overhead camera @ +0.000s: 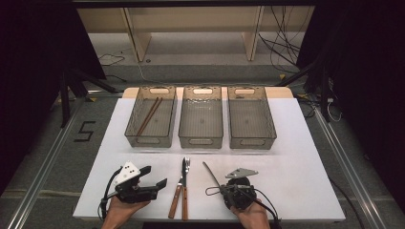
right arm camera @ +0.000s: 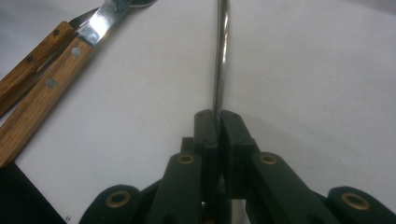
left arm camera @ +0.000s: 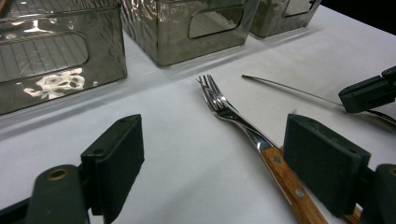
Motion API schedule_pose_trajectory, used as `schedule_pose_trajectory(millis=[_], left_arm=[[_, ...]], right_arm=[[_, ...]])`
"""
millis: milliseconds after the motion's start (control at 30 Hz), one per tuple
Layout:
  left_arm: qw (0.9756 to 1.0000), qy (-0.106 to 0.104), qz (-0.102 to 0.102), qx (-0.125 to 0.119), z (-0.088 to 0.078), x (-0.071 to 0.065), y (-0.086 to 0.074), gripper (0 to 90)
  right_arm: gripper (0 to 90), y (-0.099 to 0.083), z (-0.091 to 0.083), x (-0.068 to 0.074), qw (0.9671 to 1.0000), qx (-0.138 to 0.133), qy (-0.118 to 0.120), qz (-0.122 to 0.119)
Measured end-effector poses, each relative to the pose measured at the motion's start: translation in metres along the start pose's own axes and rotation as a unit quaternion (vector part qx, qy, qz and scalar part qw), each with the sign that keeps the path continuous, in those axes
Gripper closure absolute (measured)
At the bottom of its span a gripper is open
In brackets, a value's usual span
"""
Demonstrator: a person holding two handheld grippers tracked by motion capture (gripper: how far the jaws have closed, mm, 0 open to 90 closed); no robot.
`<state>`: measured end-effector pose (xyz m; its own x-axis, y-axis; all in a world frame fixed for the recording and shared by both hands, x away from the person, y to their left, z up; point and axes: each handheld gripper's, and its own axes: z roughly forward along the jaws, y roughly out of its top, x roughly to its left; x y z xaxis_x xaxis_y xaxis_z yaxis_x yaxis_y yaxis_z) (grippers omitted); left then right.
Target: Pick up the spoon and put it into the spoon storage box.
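High view: the right gripper (overhead camera: 220, 186), at 5 o'clock on the table (overhead camera: 305, 143), has its jaws clamped on a thin metal utensil (overhead camera: 210, 173). The left gripper (overhead camera: 155, 177) stands with jaws apart beside the wooden-handled fork (overhead camera: 185, 188) and its wooden-handled neighbour (overhead camera: 175, 200), both unsorted. At 12 o'clock, the left bin (overhead camera: 151, 117) holds chopsticks (overhead camera: 149, 116); the middle bin (overhead camera: 201, 117) and right bin (overhead camera: 250, 117) look empty.

Overhead light falls evenly on the white table (overhead camera: 305, 157), while the surroundings in the high view stay dark. Shadows are soft and short. Glare streaks the 3 translucent bins (left arm camera: 60, 56) and the fork (left arm camera: 224, 105). The gripper views look soft, their nearest parts out of focus.
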<state>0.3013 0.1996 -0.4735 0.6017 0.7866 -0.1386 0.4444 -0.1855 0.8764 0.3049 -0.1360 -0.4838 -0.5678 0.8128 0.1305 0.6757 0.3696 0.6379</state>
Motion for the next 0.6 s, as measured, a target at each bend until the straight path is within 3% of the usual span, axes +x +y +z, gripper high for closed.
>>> schedule_pose_trajectory(millis=[200,467,600], left_arm=[[1.0000,-0.001,-0.001,0.001,0.0001,0.0002,-0.0001,20.2],[1.0000,-0.001,0.000,0.000,-0.0003,0.0001,0.0000,20.4],[1.0000,-0.002,-0.002,0.000,-0.0004,0.0003,0.0000,20.5]], right_arm=[[86.5,0.0026,-0.0009,-0.0005,1.0000,0.002,-0.006,-0.005],[86.3,0.0049,0.0020,0.0041,0.9991,0.006,-0.025,-0.034],[88.0,0.0060,-0.0004,0.0061,0.9980,0.003,-0.045,-0.045]])
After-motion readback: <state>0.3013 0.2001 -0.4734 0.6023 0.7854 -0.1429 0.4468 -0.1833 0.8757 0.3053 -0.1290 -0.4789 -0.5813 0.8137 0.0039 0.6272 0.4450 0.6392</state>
